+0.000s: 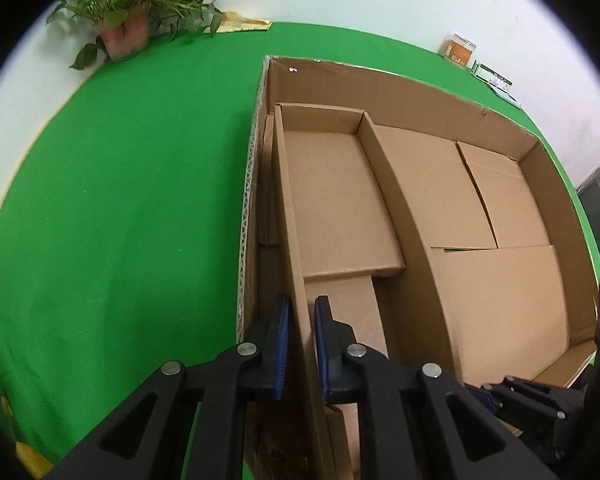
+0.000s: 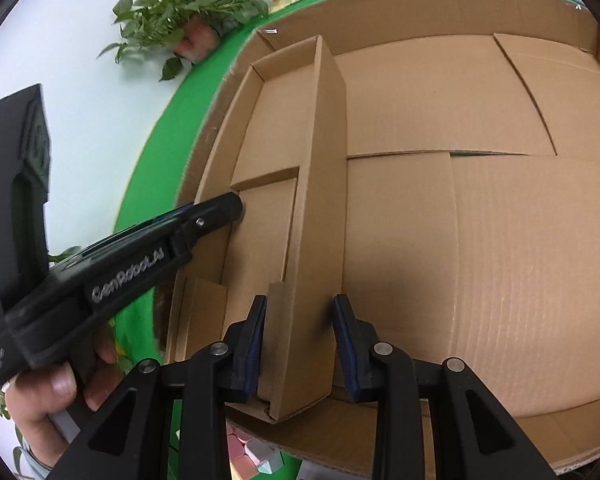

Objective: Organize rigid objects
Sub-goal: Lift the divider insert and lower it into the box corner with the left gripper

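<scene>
A long narrow cardboard tray (image 1: 332, 184) (image 2: 276, 120) lies inside a large shallow cardboard box (image 1: 380, 76) (image 2: 460, 8), against its left side. My left gripper (image 1: 302, 344) is shut on the tray's thin left wall near its near end. From the right wrist view, this gripper (image 2: 232, 208) reaches in from the left, held by a person's hand (image 2: 56, 392). My right gripper (image 2: 300, 344) is shut on the tray's thick right wall at the near corner, and part of it (image 1: 520, 396) shows at the lower right of the left wrist view.
The big box sits on a green tablecloth (image 1: 120, 200). A potted plant (image 1: 128, 28) and a yellow paper (image 1: 244, 24) stand at the far left, an orange jar (image 1: 459, 50) at the far right. Pastel blocks (image 2: 256, 456) lie below the box's near edge.
</scene>
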`<state>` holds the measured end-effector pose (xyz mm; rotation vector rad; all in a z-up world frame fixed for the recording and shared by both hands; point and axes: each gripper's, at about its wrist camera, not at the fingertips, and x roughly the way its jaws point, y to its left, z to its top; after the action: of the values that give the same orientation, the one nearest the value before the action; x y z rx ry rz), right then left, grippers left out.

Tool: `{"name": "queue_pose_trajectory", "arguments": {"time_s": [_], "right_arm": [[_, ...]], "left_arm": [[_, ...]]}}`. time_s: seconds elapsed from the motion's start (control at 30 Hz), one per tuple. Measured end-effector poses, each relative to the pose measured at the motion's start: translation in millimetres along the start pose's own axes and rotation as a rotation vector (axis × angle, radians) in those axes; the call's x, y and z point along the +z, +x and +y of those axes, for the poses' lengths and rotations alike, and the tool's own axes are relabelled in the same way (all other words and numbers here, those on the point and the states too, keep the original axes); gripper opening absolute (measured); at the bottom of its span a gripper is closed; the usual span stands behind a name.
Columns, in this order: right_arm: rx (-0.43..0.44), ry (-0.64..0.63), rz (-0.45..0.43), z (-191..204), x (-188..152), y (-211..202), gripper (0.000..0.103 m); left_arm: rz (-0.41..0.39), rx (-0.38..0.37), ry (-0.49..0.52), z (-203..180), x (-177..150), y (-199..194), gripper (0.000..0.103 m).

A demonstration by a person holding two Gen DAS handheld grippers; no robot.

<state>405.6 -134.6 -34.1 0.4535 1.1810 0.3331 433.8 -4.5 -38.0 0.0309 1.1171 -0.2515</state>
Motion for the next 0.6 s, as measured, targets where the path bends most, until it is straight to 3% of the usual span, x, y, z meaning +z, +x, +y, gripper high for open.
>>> {"name": "queue_pose_trajectory", "arguments": {"time_s": [0.17, 0.3, 0.43, 0.6], "right_arm": [[0.026, 0.051, 0.001, 4.6, 12.0, 6.6, 0.031], [0.036, 0.070, -0.015, 10.9, 21.1, 41.4, 0.030], [0.053, 0.073, -0.010, 11.6, 32.8, 62.1, 0.030], [0.051, 0.003, 0.019, 2.7, 5.5, 50.9, 0.033]], "left_arm": [[-0.054, -0.031, -0.029, 15.9, -14.4, -25.4, 0.013], [-0.042, -0.060, -0.039, 22.9, -30.4, -33.4, 0.014], [-0.040, -0.039, -0.010, 15.6, -39.5, -34.6, 0.015], [-0.057, -0.017, -0.020, 12.8, -54.0, -42.0, 0.018]]}}
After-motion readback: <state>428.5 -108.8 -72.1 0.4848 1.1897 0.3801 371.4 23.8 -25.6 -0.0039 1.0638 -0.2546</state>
